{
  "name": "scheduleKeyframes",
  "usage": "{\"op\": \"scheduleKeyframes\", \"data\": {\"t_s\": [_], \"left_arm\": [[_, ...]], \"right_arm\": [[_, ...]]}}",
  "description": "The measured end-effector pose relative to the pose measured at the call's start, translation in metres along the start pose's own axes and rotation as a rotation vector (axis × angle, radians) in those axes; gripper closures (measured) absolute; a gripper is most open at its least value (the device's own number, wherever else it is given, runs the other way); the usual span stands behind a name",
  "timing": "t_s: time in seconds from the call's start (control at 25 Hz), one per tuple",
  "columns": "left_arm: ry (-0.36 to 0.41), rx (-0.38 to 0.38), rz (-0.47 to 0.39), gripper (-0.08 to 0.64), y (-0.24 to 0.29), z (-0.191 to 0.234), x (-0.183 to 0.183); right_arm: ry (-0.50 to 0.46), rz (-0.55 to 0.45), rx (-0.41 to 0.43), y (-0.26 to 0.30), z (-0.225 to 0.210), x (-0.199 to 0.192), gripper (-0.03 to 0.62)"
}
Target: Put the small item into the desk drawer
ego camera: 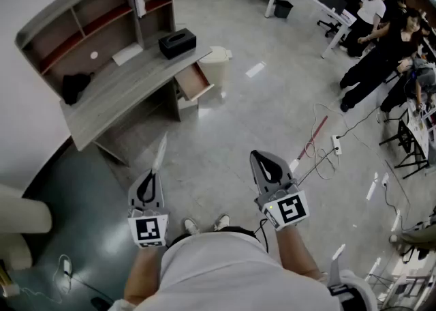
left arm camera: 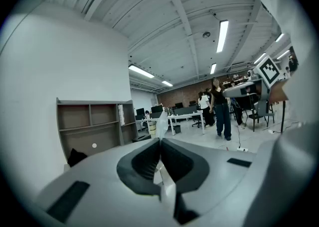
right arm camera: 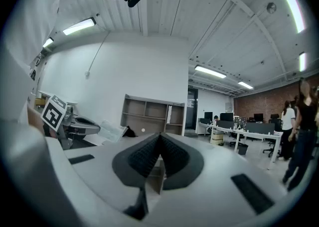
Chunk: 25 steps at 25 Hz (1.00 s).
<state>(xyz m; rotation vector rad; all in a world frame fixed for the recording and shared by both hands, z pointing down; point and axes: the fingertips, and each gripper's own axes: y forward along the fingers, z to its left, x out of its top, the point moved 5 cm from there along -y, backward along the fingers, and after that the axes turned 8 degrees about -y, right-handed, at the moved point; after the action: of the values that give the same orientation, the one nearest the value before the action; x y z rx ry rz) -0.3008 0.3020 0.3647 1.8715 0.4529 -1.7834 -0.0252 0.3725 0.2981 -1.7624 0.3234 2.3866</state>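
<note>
Small item [ego camera: 160, 152] clamped in the left gripper [ego camera: 150, 177].

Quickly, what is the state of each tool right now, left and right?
Left tool: closed, holding a thin clear packet.
Right tool: closed, holding nothing.

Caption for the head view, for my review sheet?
Left gripper holds a clear packet; desk drawer ahead stands open.
</note>
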Motion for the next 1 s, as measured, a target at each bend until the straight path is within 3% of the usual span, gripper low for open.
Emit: {"op": "scheduleKeyframes", "data": {"t_s": [0.36, 0.6, 1.0], "left_arm": [[-0.009, 0.04, -0.001, 0.538, 0.003, -0.011, -0.002], [-0.038, 0.056, -0.022, 0.538, 0.014, -0.026, 0.004], [-0.041, 0.068, 0.0, 0.538, 0.034, -0.049, -0.001]], "right_arm": [[0.013, 0.001, 0.024, -0.005, -0.015, -0.015, 0.571], [0.076, -0.039, 0.06, -0.008, -0.033, -0.025, 0.569], [0.113, 0.002, 0.062, -0.022, -0.058, -0.057, 0.569]]}}
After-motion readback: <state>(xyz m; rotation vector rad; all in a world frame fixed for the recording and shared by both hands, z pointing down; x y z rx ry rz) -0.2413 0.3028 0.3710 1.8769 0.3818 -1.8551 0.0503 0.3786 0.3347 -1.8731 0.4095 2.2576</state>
